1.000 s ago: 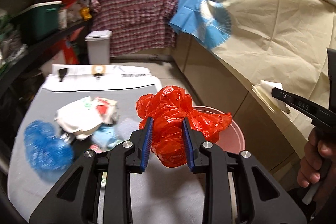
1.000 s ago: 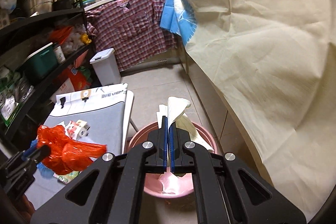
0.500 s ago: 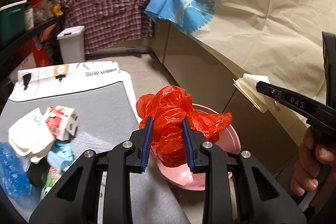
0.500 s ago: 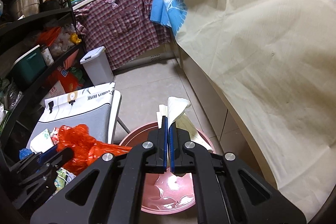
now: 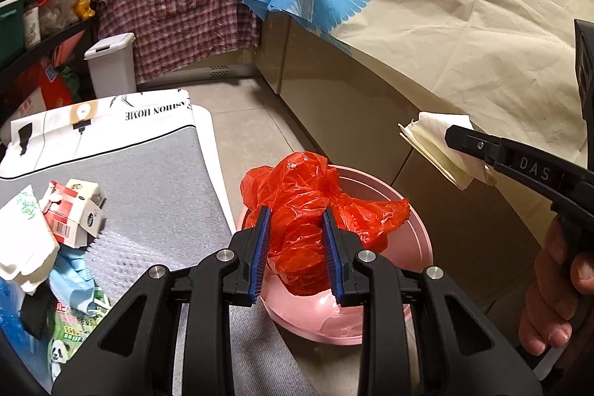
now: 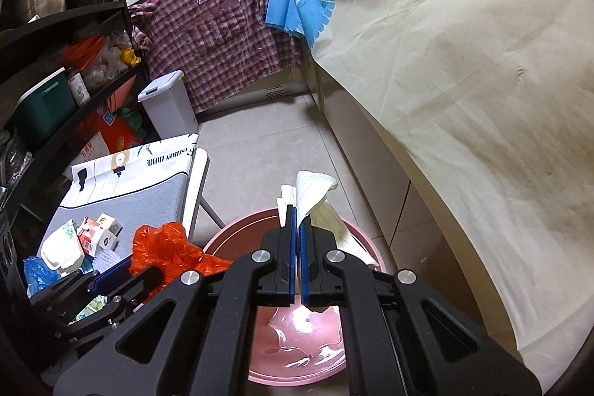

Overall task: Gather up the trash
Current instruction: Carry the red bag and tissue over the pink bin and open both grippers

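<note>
Red crinkled plastic fills your left gripper: the bag is bunched between the blue ribbed pads, which pinch it at the waist so the loose folds balloon out above and toward 3 o'clock. You hold it over the pink basin, which stands on the floor just beside the table, probably so a release drops it straight in.

Your right gripper has its pads nearly together on a folded sheet of cream paper, thin, lined and limp, with one corner curling over at 12 o'clock. In that view it also hangs above the basin, whose glossy, wet-looking bottom shows at 6 o'clock.

Both pieces look ready to be let go; the bag is springy and may unfold and catch the rim.

More trash waits on the grey table at 9 o'clock of the left view: a small carton, a white wrapper and a blue mask.
</note>
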Demonstrator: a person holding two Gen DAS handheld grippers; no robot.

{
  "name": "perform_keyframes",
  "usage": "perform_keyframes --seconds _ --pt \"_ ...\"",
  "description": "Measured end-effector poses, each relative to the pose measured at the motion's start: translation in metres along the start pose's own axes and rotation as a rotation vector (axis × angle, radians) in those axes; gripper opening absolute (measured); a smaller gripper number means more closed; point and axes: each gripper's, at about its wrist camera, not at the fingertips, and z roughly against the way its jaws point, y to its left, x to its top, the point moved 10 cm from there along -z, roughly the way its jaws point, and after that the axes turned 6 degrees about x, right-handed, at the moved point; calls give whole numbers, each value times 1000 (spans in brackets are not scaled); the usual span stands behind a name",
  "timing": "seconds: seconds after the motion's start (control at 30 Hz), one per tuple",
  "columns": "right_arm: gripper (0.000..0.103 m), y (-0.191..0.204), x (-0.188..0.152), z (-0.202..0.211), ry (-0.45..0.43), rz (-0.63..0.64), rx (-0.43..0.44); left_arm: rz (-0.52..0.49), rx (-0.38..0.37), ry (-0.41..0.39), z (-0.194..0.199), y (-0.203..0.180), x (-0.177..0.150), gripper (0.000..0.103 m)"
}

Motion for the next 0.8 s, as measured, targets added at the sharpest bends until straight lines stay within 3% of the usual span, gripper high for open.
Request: perform_keyframes --seconds 0.17,0.23,0.27,0.3,0.53,0.8 --pt "6 0 0 -3 4 3 -8 -5 -13 9 -4 -4 0 31" --pt "26 -2 -2 -7 18 4 -17 6 -16 20 -5 -2 0 35" --pt "48 -3 -2 -6 9 3 -24 10 -20 23 -5 -1 -1 36" --pt "54 -2 -1 -5 4 4 -27 13 -23 23 -4 -1 -1 36" --pt "54 -5 1 -1 -14 0 -47 22 0 5 10 9 -1 36" --pt "54 3 -4 -3 15 -6 36 27 16 -15 39 20 -2 36"
